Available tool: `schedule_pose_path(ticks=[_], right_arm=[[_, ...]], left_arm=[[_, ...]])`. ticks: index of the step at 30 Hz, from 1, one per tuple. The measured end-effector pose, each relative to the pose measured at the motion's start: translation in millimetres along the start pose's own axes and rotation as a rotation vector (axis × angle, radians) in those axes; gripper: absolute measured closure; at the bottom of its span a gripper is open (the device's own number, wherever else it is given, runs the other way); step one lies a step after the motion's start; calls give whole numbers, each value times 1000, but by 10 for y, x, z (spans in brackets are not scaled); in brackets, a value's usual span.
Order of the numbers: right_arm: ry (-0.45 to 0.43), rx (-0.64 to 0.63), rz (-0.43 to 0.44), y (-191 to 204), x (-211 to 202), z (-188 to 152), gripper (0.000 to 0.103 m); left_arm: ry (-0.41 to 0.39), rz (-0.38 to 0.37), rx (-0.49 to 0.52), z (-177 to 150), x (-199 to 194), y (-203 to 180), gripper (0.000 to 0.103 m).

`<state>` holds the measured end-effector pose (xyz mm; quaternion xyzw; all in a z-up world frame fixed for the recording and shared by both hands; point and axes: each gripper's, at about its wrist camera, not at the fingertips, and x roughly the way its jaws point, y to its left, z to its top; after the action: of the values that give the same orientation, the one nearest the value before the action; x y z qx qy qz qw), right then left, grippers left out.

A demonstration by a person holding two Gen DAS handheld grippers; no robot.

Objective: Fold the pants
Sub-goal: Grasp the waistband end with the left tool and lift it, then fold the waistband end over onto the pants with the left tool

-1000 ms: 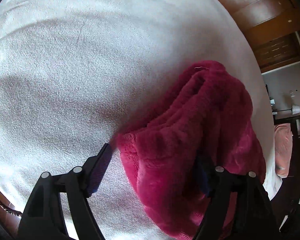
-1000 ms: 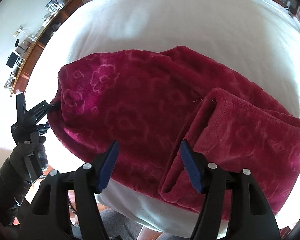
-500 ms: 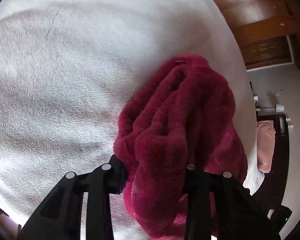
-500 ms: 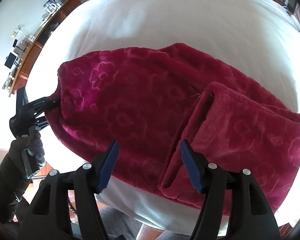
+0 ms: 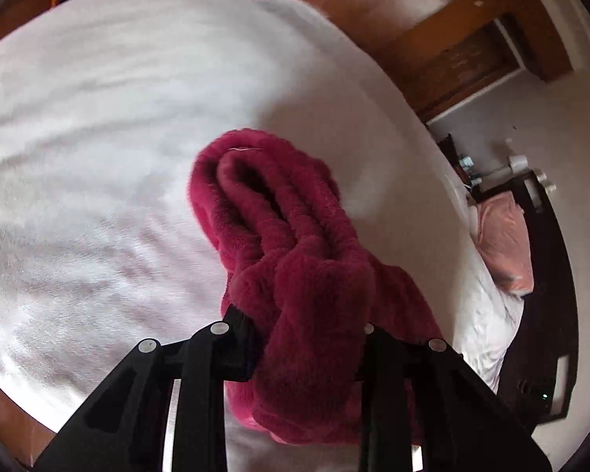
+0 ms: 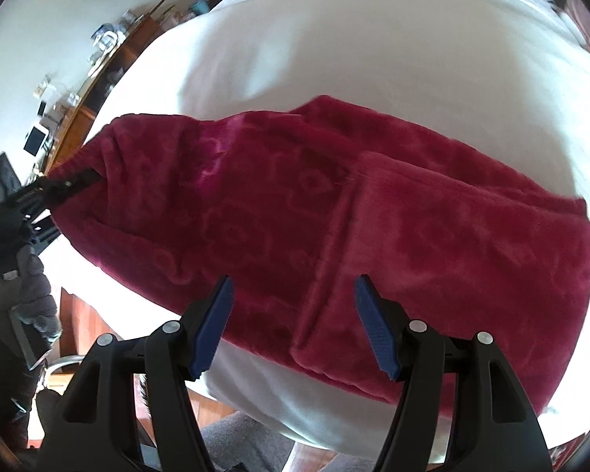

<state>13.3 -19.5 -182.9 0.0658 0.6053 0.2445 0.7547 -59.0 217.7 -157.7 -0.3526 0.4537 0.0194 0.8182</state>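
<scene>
A wide bed [image 6: 373, 59] covered in a white, slightly wrinkled fleecy blanket [image 5: 78, 157] carries everything. Directly on it lie dark red plush pants [image 6: 295, 204], folded lengthwise, with one end doubled back on top. The other end is raised off the blanket, while the rest rests flat.

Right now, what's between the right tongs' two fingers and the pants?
Nothing. In the right wrist view the open right tongs hover over the pants with only air between; no pad touches the cloth.
</scene>
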Motion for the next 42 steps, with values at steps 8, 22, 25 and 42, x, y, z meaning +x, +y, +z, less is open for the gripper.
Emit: schedule_pose_path(ticks=[8, 22, 25, 42], right_arm=[[-49, 138, -3, -810, -474, -351, 38], [-111, 280, -22, -1817, -1065, -852, 38], [-121, 290, -20, -1927, -1133, -888, 38], [-160, 395, -29, -2632, -1482, -1280, 38]], left_arm=[[12, -19, 203, -311, 100, -1139, 78], [63, -58, 384, -1028, 294, -2215, 78], [74, -82, 416, -1160, 330, -2473, 78], [223, -73, 705, -2276, 984, -3629, 78]])
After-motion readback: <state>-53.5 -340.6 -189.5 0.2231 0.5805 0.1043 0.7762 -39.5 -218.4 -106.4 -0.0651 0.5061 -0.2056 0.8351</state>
